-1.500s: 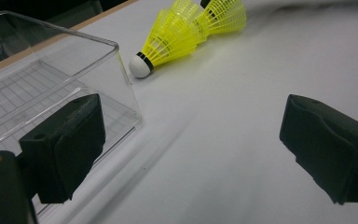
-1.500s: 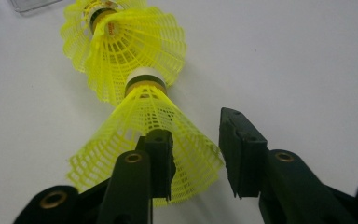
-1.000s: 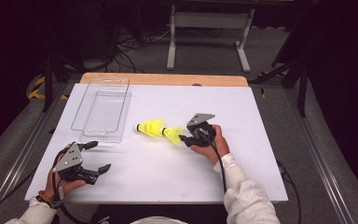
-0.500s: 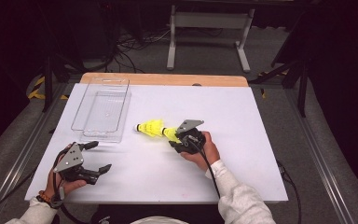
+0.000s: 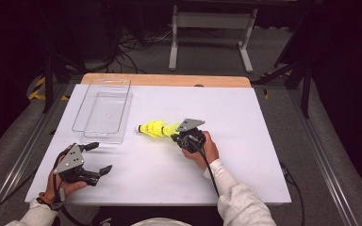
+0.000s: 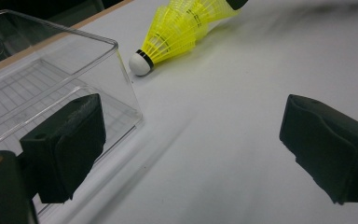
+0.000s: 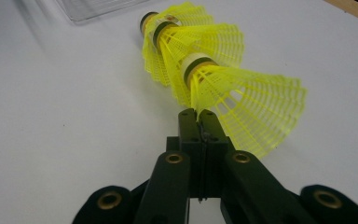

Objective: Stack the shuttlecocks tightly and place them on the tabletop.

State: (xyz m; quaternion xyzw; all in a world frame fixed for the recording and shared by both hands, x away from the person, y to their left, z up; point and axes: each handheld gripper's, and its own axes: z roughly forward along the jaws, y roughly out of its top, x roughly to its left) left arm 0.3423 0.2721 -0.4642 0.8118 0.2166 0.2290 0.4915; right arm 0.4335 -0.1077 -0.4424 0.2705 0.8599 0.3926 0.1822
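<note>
High view: nested yellow shuttlecocks (image 5: 155, 128) seen lying at frame centre on white table (image 5: 245, 141), right of clear plastic box (image 5: 104, 113). Right gripper (image 5: 175, 137) just closed, clenched on skirt edge of rearmost shuttlecock. Left gripper (image 5: 101, 157) held at lower left, released, nothing between jaws.

Left gripper view: jaws spread wide; shuttlecocks (image 6: 182, 28) at top centre, box (image 6: 42, 88) at left.

Right gripper view: jaws pressed together on yellow skirt rim; shuttlecocks (image 7: 214, 70) stretched toward upper left.

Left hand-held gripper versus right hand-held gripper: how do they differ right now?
The left hand-held gripper has its jaws spread wide with nothing between them; the right hand-held gripper has just closed, pinching the skirt edge of the stacked yellow plastic shuttlecocks. The left sits near the clear plastic box, the right mid-table. Both have black jaws.
</note>
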